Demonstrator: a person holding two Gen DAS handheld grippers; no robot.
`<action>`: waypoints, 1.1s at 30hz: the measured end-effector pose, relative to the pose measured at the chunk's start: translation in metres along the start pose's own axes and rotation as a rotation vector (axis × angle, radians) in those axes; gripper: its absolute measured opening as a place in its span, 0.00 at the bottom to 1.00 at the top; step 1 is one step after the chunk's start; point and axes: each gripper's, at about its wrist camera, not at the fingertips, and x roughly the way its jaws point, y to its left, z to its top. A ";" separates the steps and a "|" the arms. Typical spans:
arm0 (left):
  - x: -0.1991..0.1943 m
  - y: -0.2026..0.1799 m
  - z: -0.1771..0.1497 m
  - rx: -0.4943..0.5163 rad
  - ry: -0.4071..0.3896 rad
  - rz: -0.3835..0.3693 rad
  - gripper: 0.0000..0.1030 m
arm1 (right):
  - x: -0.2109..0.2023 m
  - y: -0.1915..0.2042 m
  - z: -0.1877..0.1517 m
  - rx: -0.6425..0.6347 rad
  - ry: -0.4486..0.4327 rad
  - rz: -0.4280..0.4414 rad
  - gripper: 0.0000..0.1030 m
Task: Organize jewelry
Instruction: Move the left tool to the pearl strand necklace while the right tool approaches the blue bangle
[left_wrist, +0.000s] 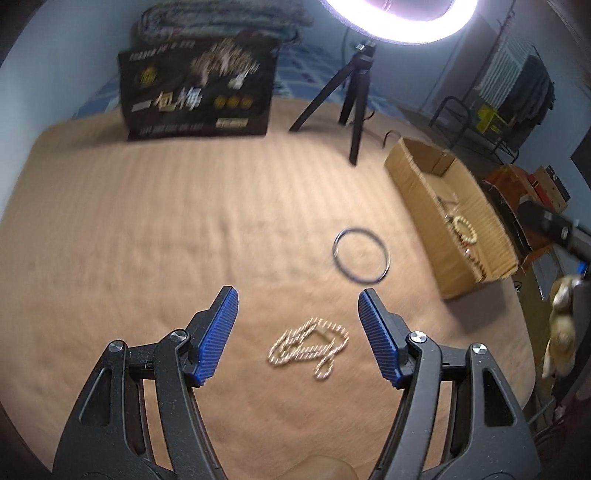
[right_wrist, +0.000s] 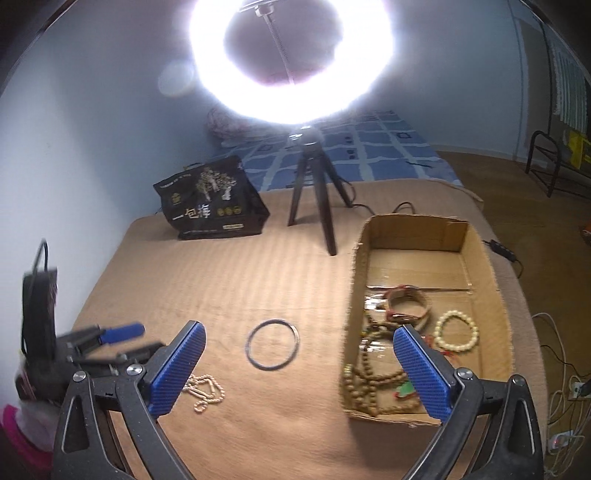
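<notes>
Your left tool (left_wrist: 298, 299) hangs released over the pale beaded necklace (left_wrist: 309, 348), heaped near the tan blanket's (left_wrist: 147, 221) front edge. It looks light, limp and slithery: pinch where strands bunch. Your right tool (right_wrist: 299, 330), jaws wide and empty, hovers between the thin dark bangle (right_wrist: 272, 348) and the cardboard box (right_wrist: 417, 230).

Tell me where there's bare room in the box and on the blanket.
Cardboard box: its far half, behind the leather bracelet, is bare; the near half is crowded with the cream bead bracelet and brown beads. Blanket: free between the black bag and dark ring; the pearl necklace lies nearer.
</notes>
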 end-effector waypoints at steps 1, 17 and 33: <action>0.002 0.002 -0.003 -0.001 0.008 -0.001 0.68 | 0.004 0.004 0.000 0.000 0.005 0.009 1.00; 0.025 -0.003 -0.039 0.051 0.059 -0.029 0.68 | 0.081 0.041 -0.008 0.016 0.148 0.042 1.00; 0.052 -0.007 -0.044 0.052 0.108 -0.026 0.68 | 0.140 0.039 -0.020 -0.041 0.292 -0.037 1.00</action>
